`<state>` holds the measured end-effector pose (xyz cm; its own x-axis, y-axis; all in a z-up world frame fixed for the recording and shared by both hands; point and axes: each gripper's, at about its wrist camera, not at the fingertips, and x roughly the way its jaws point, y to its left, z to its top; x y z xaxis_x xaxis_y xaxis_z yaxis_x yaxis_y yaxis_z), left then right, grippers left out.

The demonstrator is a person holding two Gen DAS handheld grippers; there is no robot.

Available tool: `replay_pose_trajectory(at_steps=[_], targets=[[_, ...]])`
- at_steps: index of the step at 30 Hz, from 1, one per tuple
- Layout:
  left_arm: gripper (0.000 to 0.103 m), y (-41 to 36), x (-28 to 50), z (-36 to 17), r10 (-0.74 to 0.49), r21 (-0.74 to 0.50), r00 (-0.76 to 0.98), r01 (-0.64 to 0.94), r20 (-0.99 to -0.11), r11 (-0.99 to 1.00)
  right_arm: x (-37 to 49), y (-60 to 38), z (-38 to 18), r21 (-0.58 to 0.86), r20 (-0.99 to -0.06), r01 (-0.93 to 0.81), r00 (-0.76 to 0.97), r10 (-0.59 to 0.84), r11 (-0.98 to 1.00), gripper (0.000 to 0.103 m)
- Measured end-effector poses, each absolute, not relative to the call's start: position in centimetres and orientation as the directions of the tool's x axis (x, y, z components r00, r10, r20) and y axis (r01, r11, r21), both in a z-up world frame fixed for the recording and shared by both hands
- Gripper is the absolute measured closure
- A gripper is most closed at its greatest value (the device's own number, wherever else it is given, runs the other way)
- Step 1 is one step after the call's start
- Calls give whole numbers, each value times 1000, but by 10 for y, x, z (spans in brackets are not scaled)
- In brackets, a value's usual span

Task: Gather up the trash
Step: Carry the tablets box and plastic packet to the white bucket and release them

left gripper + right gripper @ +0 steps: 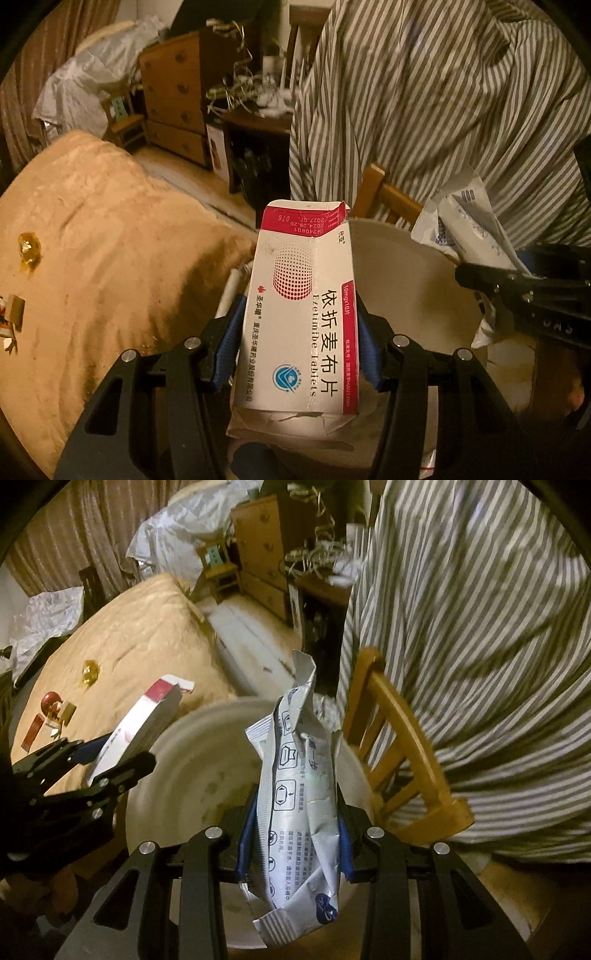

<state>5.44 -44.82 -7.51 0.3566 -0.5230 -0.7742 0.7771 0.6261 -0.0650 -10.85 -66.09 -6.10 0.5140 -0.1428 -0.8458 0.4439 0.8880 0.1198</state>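
Cardboard box (299,314) clamped in left claw (297,354).

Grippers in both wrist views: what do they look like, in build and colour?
Both match. The left gripper and the right gripper are matte black linkage frames with slotted cut-outs and round silver pivot pins. Each finger carries a ribbed blue pad. No cables, sleeves or readable markings show.
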Motion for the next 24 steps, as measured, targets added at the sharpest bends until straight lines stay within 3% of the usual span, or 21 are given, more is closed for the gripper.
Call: replay_pose_trajectory(at_steps=[24], targets=[[51,-455,68,-89,-466,-11,344,795,-815,606,-108,-650,-79,135,-879,440,467,-98,888,66]])
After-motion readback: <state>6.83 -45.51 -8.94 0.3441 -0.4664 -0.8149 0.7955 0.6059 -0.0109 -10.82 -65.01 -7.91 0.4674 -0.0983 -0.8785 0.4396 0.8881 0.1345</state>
